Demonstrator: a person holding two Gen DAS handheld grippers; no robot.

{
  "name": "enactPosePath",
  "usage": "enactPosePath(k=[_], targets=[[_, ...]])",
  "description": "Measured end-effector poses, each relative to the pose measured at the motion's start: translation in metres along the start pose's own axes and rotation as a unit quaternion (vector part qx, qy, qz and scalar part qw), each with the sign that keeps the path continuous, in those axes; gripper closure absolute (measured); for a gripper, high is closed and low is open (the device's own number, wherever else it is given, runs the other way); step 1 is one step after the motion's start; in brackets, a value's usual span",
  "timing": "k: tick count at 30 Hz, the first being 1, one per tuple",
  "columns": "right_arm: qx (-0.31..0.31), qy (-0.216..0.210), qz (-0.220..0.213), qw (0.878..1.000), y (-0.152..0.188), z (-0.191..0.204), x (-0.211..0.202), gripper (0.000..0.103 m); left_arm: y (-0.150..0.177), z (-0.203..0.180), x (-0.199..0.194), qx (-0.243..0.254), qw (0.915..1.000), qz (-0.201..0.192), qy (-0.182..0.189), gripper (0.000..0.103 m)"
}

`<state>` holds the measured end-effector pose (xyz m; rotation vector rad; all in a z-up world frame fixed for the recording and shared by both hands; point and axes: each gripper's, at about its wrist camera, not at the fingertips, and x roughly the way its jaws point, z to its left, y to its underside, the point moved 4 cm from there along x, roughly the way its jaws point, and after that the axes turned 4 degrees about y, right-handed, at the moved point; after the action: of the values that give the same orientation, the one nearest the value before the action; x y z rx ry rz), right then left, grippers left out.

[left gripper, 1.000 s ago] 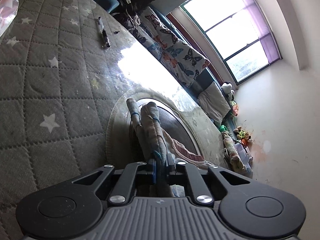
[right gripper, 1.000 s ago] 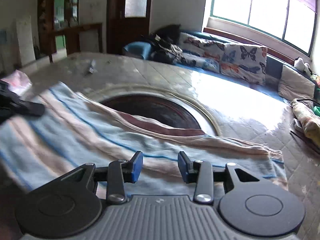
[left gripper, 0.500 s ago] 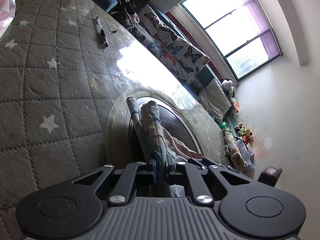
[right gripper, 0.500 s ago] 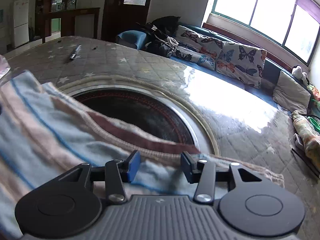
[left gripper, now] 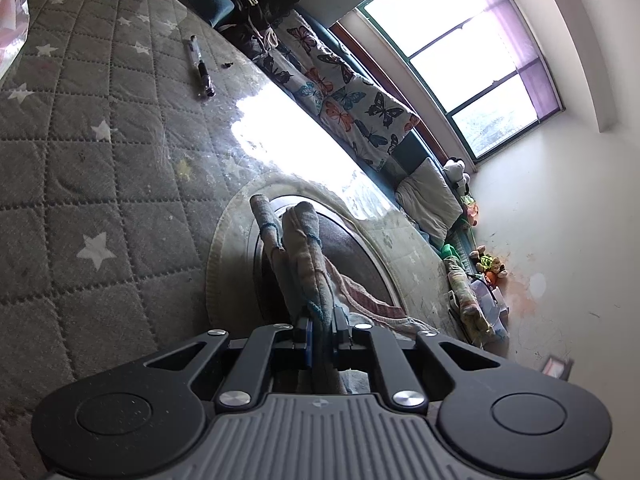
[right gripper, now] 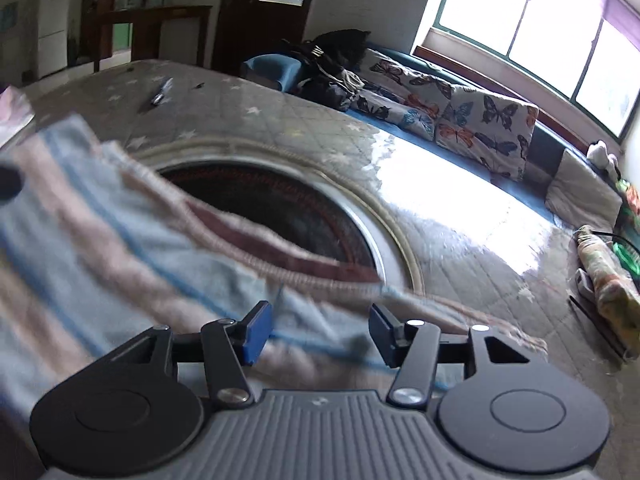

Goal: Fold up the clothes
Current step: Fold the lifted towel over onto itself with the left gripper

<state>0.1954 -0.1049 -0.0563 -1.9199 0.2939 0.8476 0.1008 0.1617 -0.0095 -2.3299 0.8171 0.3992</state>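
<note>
We count one striped cloth [left gripper: 304,256], pinched at lower centre by our left gripper [left gripper: 322,338]. Our right gripper [right gripper: 320,330] gapes over that cloth [right gripper: 132,240] (blurred, perhaps lifted). One pen [left gripper: 200,66] lies upper left. We read no writing.

A: What surface fills the foreground?
B: A grey quilted mattress [left gripper: 80,184] printed with white stars, carrying a round rug [right gripper: 404,248] with a dark centre; window glare [left gripper: 288,148] falls across the quilting.

A: And behind it?
B: A sofa [right gripper: 552,152] with butterfly-print cushions [right gripper: 484,128] beneath a large multi-pane window [right gripper: 532,24]. A dark wooden door [right gripper: 256,12] and a white refrigerator [right gripper: 52,24] stand at the far left. The wall [left gripper: 568,220] is off-white, with stuffed toys [left gripper: 490,266] at its base.
</note>
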Motion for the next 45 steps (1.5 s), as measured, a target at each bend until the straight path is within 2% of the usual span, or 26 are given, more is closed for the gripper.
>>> enactPosePath(k=[8, 12, 14, 18, 22, 28, 34, 40, 45], targets=[[0.022, -0.007, -0.005, 1.0, 0.037, 0.014, -0.043, 0.047, -0.003, -0.02, -0.007, 0.011, 0.9999, -0.007, 0.01, 0.094], [0.035, -0.021, -0.011, 0.999, 0.055, 0.018, -0.07, 0.046, -0.004, -0.043, -0.007, 0.02, 0.9996, -0.006, 0.02, 0.094], [0.043, -0.024, -0.015, 0.999, 0.062, 0.014, -0.081, 0.042, -0.005, -0.055, -0.006, 0.024, 0.9994, -0.005, 0.025, 0.094], [0.061, -0.02, -0.029, 0.998, 0.073, 0.001, -0.102, 0.041, -0.005, -0.088, 0.0, 0.043, 0.9986, -0.005, 0.029, 0.094], [0.093, -0.002, -0.044, 0.995, 0.078, -0.028, -0.117, 0.04, 0.001, -0.122, 0.016, 0.067, 0.9974, 0.006, 0.027, 0.094], [0.144, 0.016, -0.053, 0.988, 0.104, -0.07, -0.128, 0.04, 0.023, -0.168, 0.062, 0.105, 0.9936, 0.037, 0.021, 0.094], [0.194, 0.031, -0.059, 0.979, 0.132, -0.111, -0.139, 0.039, 0.055, -0.204, 0.124, 0.142, 0.987, 0.074, -0.004, 0.094], [0.231, 0.032, -0.061, 0.971, 0.15, -0.133, -0.143, 0.039, 0.1, -0.221, 0.181, 0.164, 0.978, 0.128, -0.013, 0.094], [0.258, 0.03, -0.062, 0.964, 0.162, -0.147, -0.145, 0.04, 0.13, -0.221, 0.206, 0.173, 0.9705, 0.167, -0.017, 0.093]])
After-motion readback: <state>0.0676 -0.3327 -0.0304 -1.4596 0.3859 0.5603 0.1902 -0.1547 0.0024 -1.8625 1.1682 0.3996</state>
